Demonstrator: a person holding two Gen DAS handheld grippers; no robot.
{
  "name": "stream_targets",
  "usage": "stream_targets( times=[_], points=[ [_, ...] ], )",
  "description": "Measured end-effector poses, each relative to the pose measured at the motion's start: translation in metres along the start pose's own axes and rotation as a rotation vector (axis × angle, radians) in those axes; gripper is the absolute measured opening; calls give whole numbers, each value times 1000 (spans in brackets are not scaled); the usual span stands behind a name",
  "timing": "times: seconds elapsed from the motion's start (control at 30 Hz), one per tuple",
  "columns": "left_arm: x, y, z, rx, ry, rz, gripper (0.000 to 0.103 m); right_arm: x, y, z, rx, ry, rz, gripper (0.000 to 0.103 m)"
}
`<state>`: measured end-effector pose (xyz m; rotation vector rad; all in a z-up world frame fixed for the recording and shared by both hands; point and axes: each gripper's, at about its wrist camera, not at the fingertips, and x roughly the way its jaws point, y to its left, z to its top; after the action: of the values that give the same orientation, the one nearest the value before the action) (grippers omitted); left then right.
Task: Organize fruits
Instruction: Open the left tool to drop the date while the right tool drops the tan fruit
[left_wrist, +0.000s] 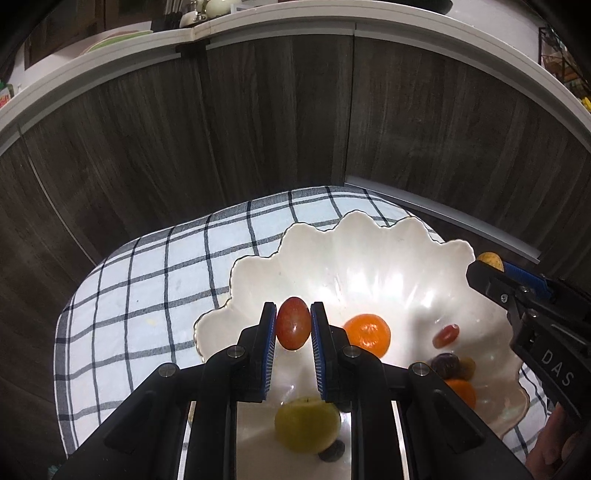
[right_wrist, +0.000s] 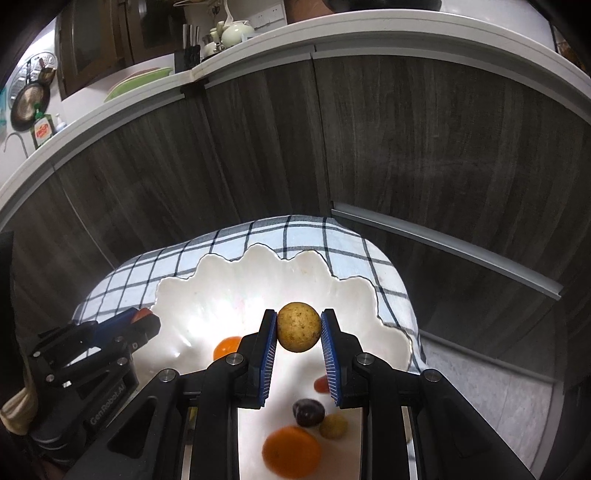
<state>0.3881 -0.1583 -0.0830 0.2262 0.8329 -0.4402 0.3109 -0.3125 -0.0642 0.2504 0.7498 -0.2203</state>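
Note:
My left gripper is shut on a small red oval fruit and holds it above the white scalloped bowl. My right gripper is shut on a round tan speckled fruit above the same bowl. In the bowl lie an orange, a green apple, a small red fruit, a dark plum and another orange. The right wrist view shows an orange, the plum and a small yellow fruit.
The bowl stands on a checked white cloth over a small table. Dark wood cabinet doors rise close behind it under a white counter edge. A marble floor lies to the right.

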Motion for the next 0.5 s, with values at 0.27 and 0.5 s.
stream_targets(
  times=[0.27, 0.5],
  points=[
    [13, 4, -1, -5, 31, -2, 21, 23, -3, 7, -9, 38, -14, 25],
    [11, 6, -2, -12, 28, 18, 42, 31, -1, 7, -20, 71, -29, 30]
  ],
)
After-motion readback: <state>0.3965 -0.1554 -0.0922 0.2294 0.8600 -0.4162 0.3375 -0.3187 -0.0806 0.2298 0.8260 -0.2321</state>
